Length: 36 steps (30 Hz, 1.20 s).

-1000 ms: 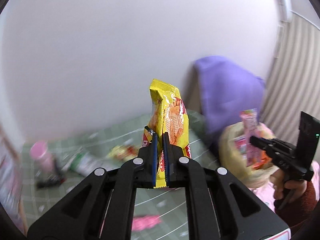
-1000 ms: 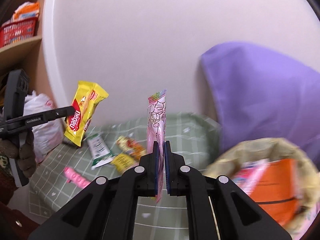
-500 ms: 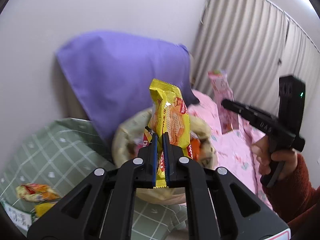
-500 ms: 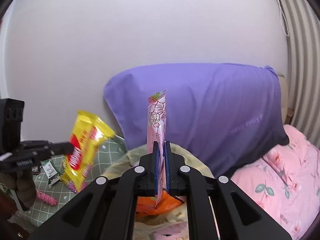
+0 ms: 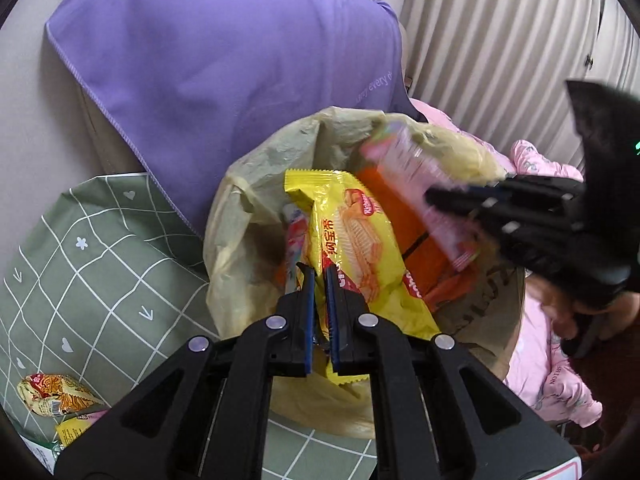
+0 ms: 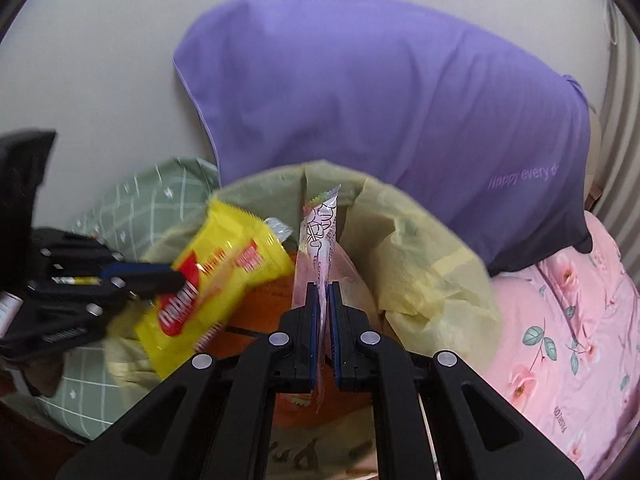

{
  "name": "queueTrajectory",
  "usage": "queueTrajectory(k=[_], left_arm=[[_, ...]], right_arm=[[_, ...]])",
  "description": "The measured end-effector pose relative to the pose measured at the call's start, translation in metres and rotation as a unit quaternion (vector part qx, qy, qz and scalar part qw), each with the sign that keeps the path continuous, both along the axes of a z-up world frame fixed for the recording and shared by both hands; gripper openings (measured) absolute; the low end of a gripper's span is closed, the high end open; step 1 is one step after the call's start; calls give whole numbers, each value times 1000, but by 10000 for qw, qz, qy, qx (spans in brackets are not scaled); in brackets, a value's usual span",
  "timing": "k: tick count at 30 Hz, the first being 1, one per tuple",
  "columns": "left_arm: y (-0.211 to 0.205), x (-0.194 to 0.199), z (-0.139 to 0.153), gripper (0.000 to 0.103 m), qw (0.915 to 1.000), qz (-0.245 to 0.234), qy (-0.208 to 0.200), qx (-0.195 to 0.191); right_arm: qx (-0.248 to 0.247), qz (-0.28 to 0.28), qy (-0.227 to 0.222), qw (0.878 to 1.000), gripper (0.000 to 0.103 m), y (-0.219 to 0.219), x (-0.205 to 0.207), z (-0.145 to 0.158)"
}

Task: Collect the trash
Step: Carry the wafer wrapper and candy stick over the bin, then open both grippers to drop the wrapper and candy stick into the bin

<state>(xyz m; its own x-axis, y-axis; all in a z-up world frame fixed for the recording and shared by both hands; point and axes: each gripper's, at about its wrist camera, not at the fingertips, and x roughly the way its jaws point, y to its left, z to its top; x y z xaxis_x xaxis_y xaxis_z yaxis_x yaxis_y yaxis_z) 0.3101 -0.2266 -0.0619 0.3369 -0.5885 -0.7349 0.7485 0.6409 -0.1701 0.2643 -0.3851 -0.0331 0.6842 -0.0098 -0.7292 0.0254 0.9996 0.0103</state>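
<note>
My left gripper (image 5: 319,276) is shut on a yellow biscuit wrapper (image 5: 352,236), held over the mouth of a bin lined with a yellowish bag (image 5: 248,200). In the right wrist view the same yellow wrapper (image 6: 216,284) hangs from the left gripper (image 6: 176,278) at the left. My right gripper (image 6: 325,294) is shut on a thin pink wrapper (image 6: 318,236), also above the yellowish bag (image 6: 420,264). From the left wrist view the right gripper (image 5: 434,196) holds the pink wrapper (image 5: 412,180) over the bin. An orange packet (image 5: 416,236) lies inside.
A purple pillow (image 5: 224,64) leans on the wall behind the bin. A green checked cloth (image 5: 88,248) with loose wrappers (image 5: 52,394) lies to the left. Pink floral bedding (image 6: 560,320) spreads to the right, with a ribbed curtain (image 5: 500,40) behind.
Both grippers swung right and down from the littered green cloth to above the bin, each keeping hold of its wrapper. The bin's opening now fills both views.
</note>
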Motion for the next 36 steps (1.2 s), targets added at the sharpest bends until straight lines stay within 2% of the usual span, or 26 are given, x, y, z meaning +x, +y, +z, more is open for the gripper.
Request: queueTrajectory(k=[7,11,17,24,26,28,31,33,35,36], left_arm=[[-4,-5,-3,6,10000,-41,-41,-27],[-2,-8,1,6,9999,9,-62,-120],[0,-2,10,6,9988,94,89,-471],[-7,3,10,6,9985,189,136,-497],[-5,5,10,9,9983,235,169,-509],[4,4,13,24,9976,337,179,-572],[21,4,20,37,9942,572,307,-855],[34,1,27,42,9915,722,272,-1050],[43,-4,34,45,9899,821,155,-1142],[47,-6,36,46,9895,858,100,-1162]], right_arm=[[-341,211,222,9989,8,14,4,-10],[-186,151,149,9996,8,13,-6,-7],[414,-97,-112,9990,8,-2,-21,7],[489,-210,-226,9983,8,-2,-26,11],[494,-236,-232,9982,8,-2,-26,9],[479,-239,-239,9983,9,-1,-25,8],[460,-215,-241,9984,10,1,-24,8],[422,-197,-258,9986,17,2,-24,8],[428,-151,-316,9985,37,4,-26,10],[440,-127,-341,9984,38,5,-27,10]])
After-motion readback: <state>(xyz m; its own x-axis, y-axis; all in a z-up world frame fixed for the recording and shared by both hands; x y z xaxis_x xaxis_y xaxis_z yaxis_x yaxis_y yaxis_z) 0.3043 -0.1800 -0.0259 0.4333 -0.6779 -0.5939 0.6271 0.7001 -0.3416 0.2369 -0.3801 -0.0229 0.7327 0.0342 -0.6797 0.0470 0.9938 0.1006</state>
